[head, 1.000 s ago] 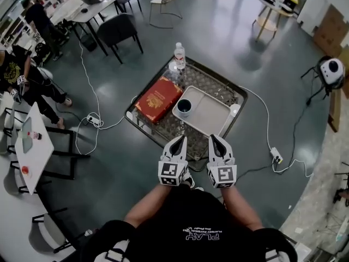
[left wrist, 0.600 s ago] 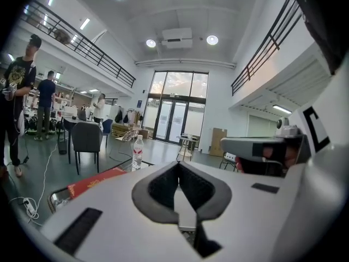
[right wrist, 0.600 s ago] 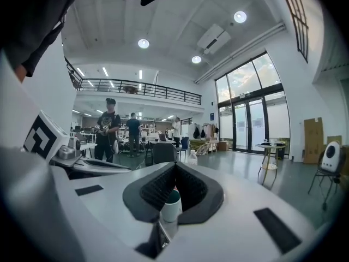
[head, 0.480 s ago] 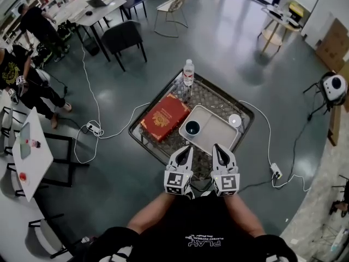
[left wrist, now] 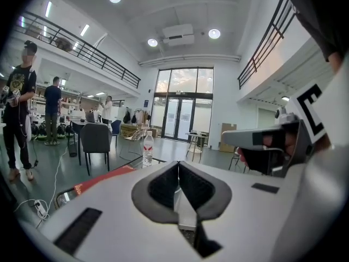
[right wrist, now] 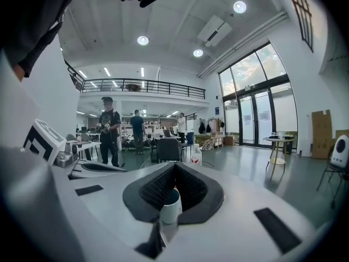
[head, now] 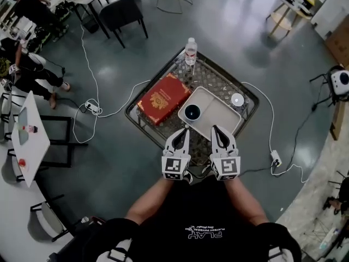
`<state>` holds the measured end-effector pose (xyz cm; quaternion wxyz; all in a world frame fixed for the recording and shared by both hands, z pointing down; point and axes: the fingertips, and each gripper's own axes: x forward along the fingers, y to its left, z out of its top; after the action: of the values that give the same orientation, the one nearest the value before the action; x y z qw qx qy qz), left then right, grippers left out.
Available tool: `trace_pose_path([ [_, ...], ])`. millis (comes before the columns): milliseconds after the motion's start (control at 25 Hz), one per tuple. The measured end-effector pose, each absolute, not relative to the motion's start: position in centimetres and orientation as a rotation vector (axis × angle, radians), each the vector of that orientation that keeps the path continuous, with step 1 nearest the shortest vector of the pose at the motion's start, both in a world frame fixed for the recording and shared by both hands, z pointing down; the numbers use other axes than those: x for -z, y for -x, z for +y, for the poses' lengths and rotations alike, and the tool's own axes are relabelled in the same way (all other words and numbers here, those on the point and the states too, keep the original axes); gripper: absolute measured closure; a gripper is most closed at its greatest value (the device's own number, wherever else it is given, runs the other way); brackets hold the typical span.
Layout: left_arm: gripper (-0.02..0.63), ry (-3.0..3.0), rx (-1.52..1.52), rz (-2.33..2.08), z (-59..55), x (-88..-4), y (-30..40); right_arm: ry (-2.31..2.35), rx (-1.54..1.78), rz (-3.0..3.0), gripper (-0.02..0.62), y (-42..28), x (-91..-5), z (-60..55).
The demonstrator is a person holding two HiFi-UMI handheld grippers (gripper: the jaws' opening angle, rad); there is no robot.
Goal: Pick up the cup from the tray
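A white cup (head: 192,112) with a dark inside stands at the left end of a beige tray (head: 218,115) on a mesh-topped table (head: 217,82). Both grippers hover side by side over the table's near edge, just short of the tray. The left gripper (head: 184,130) is shut and empty, its pads meeting in the left gripper view (left wrist: 178,166). Beside it, the right gripper (head: 215,129) is also shut with nothing held. In the right gripper view the cup (right wrist: 170,203) shows beyond the closed tips of the right gripper (right wrist: 174,166), apart from them.
A red book (head: 161,98) lies left of the tray and a water bottle (head: 190,51) stands at the table's far edge. A small white round object (head: 237,99) sits by the tray's far corner. Cables (head: 109,111) trail over the floor; people, desks and chairs are at the left.
Both grippers have come forward, from short of the table to over its near edge close to the tray. Their jaws stayed shut, and the cup has not moved on the tray.
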<state>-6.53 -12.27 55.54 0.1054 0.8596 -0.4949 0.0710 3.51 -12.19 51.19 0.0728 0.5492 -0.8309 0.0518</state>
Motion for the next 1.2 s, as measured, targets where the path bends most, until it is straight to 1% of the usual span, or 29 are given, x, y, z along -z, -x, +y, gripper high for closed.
trace_pose_path([
  [160, 0.594, -2.518, -0.292, -1.532, -12.2, -57.4, 6.4, -1.597, -0.205, -2.506, 0.586, -3.7, -52.6, -12.3],
  [200, 0.578, -2.508, -0.312, -1.542, -12.3, -58.0, 6.3, -1.586, -0.214, -2.508, 0.586, -3.8, -52.9, -12.4],
  [320, 0.476, -2.481, -0.363, -1.553, -12.5, -59.9, 5.9, -1.561, -0.232, -2.512, 0.586, -4.3, -53.6, -12.5],
  [360, 0.415, -2.469, -0.376, -1.556, -12.7, -60.6, 5.7, -1.554, -0.239, -2.513, 0.586, -4.5, -53.8, -12.4],
  [480, 0.310, -2.431, -0.413, -1.575, -13.3, -62.5, 5.4, -1.535, -0.261, -2.512, 0.586, -5.0, -54.6, -12.1],
  [600, 0.236, -2.396, -0.445, -1.594, -14.3, -64.3, 5.0, -1.525, -0.281, -2.511, 0.586, -5.5, -55.0, -11.8],
  [760, 0.188, -2.351, -0.463, -1.618, -16.2, -66.7, 4.5, -1.504, -0.302, -2.520, 0.586, -6.0, -55.3, -11.5],
  [840, 0.174, -2.336, -0.479, -1.620, -17.2, -68.0, 4.1, -1.500, -0.310, -2.522, 0.586, -6.4, -55.6, -11.2],
  [1200, 0.170, -2.329, -0.502, -1.617, -20.9, -70.3, 3.6, -1.469, -0.326, -2.518, 0.586, -7.4, -56.2, -10.4],
])
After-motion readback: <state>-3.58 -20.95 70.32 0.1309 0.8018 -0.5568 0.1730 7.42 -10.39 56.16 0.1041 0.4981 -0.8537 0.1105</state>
